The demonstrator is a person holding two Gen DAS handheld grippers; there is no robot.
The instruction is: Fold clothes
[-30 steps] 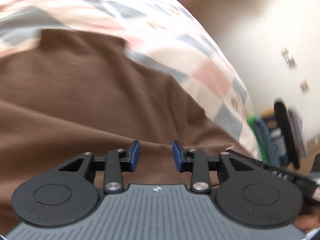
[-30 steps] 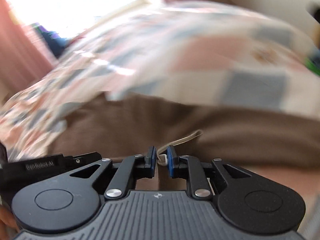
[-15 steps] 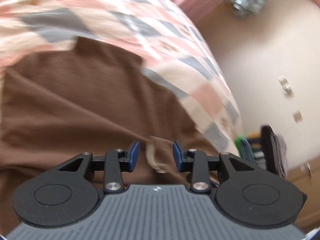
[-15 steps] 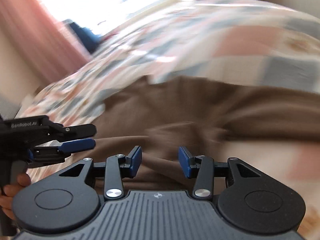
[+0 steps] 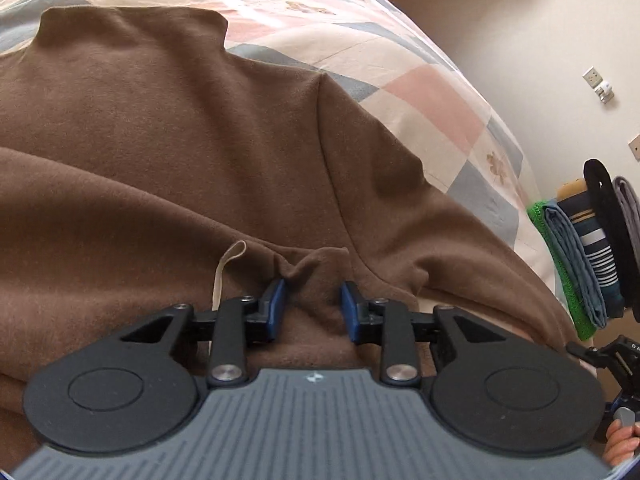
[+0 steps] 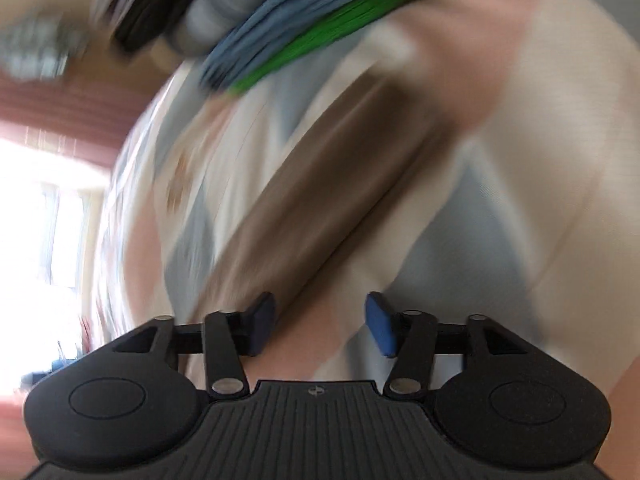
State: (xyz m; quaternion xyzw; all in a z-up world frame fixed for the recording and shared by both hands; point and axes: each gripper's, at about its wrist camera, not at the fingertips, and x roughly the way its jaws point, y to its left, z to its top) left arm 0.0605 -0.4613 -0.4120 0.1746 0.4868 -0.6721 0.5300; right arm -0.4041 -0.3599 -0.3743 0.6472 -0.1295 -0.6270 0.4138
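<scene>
A brown sweatshirt (image 5: 168, 152) lies spread on the patchwork bed cover (image 5: 420, 92), its collar toward the far left. A cream loop tag (image 5: 224, 268) shows near a bunched fold. My left gripper (image 5: 312, 308) stands open, its blue pads either side of that bunched brown fold, not pinching it. In the blurred right wrist view, my right gripper (image 6: 320, 324) is open with nothing between its fingers. A brown sleeve (image 6: 320, 184) runs diagonally across the bed cover (image 6: 520, 160) ahead of it.
A stack of folded clothes (image 5: 580, 248), green, blue and striped, sits beyond the bed's right edge, with a black round object (image 5: 608, 232) against it. The same pile (image 6: 280, 28) appears blurred in the right wrist view. A bright window (image 6: 48, 232) lies left. A hand (image 5: 620, 444) shows at lower right.
My right gripper let go of the cream tag, opened, and swung away to the sleeve side. The left gripper moved closer to the bunched fold and stayed open.
</scene>
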